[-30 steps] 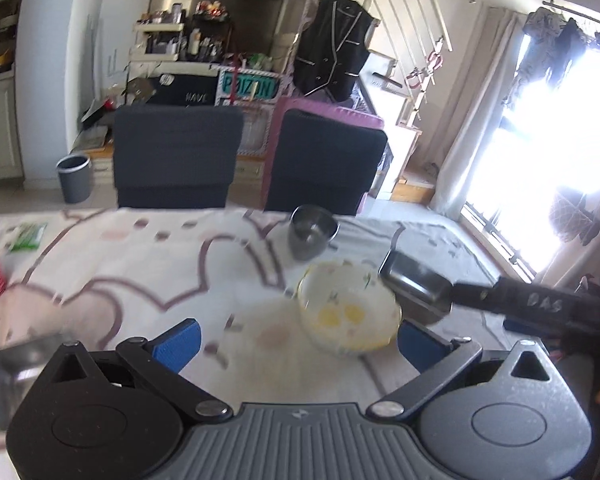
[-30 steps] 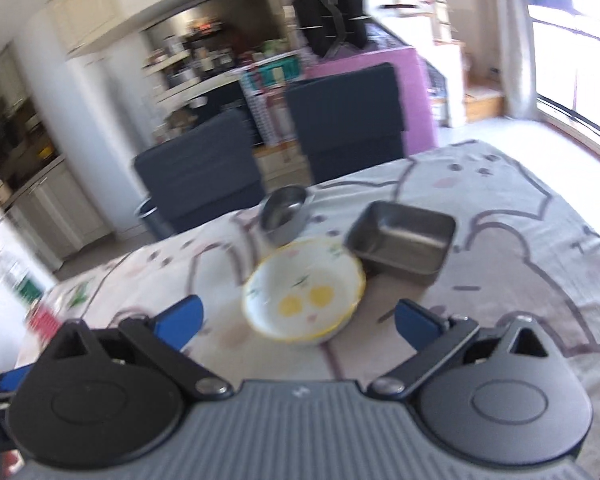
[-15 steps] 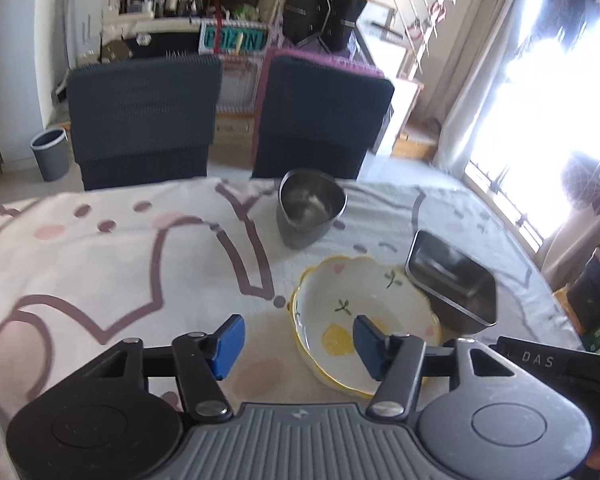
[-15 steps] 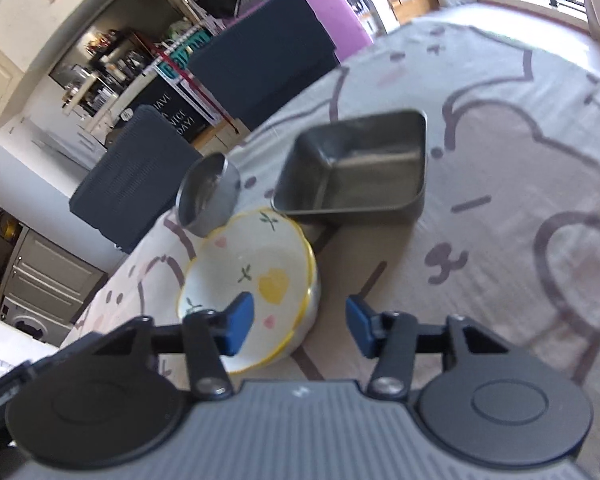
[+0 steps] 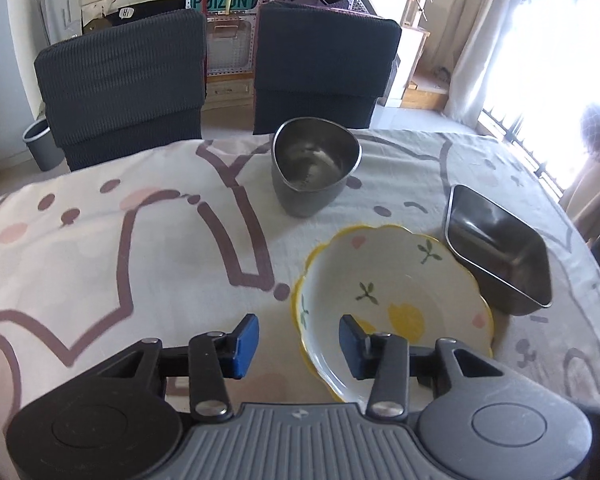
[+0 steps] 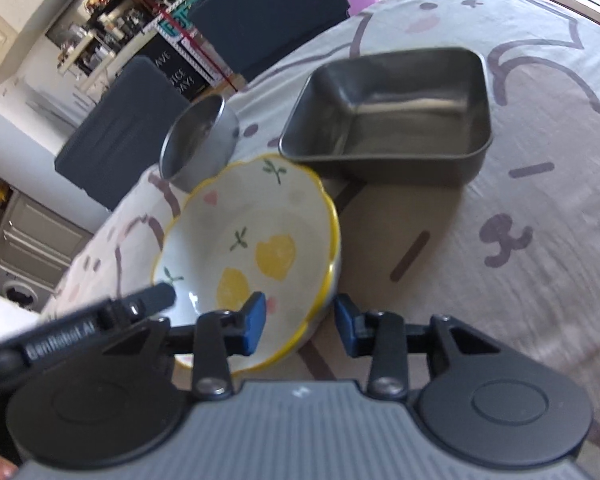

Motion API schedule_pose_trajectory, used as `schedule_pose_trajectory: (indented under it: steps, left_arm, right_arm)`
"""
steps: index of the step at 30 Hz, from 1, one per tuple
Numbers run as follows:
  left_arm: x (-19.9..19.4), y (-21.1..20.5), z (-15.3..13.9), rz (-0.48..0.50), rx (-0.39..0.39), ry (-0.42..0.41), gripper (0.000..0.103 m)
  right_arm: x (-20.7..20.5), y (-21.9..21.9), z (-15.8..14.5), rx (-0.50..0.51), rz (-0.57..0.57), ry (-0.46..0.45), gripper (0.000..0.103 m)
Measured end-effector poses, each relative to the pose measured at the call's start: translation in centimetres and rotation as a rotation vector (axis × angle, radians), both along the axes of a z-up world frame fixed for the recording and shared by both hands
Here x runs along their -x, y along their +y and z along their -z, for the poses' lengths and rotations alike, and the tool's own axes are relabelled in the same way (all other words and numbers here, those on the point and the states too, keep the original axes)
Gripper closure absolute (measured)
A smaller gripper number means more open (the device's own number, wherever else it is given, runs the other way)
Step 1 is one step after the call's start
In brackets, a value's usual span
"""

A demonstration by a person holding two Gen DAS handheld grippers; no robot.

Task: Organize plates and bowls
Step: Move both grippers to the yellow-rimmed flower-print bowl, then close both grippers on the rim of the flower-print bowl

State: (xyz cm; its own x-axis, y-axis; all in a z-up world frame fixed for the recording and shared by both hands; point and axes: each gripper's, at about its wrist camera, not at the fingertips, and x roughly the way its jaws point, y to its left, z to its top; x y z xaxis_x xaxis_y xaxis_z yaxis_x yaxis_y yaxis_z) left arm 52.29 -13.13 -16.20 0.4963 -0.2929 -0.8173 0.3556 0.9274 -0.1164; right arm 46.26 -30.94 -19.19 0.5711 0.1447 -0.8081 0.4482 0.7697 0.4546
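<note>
Patterned tablecloth (image 5: 100, 248); left gripper (image 6: 156, 298) only in right view.

My claws (image 5: 293, 340) are matt black plastic with blue rubbery pads (image 5: 244, 338). The scalloped bowl (image 5: 396, 288) looks like glossy glazed ceramic. The round cup (image 5: 314, 168) and square tray (image 6: 396, 120) are dull brushed metal. The tablecloth (image 5: 120, 260) is soft printed cloth.

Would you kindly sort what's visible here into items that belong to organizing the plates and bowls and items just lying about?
Belongs to the job:
- lemon-patterned bowl
- steel cup-shaped bowl
- rectangular steel tray

Just lying about:
- two dark chairs
- grey bin
- patterned tablecloth
</note>
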Motion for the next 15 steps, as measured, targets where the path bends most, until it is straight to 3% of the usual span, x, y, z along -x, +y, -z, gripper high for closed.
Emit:
schedule_pose_trajectory:
  steps: [2, 4, 8, 15]
  left_arm:
    - [-0.4, -0.2, -0.3, -0.001, -0.01, -0.005, 0.061]
    - [-0.7, -0.5, -0.6, 0.002, -0.016, -0.008, 0.064]
    - [-1.0, -1.5, -0.9, 0.027, -0.033, -0.008, 0.075]
    - [-0.6, -2.4, 0.4, 0.065, -0.101, 0.016, 0.075]
  right_arm:
    - [-0.2, 0.4, 0.2, 0.035, -0.026, 0.021, 0.068]
    - [-0.3, 0.9, 0.1, 0.081, -0.075, 0.024, 0.068]
    - [0.1, 0.8, -0.1, 0.078, -0.125, 0.032, 0.067]
    - [1.6, 0.4, -1.0, 0.121, -0.25, 0.08, 0.074]
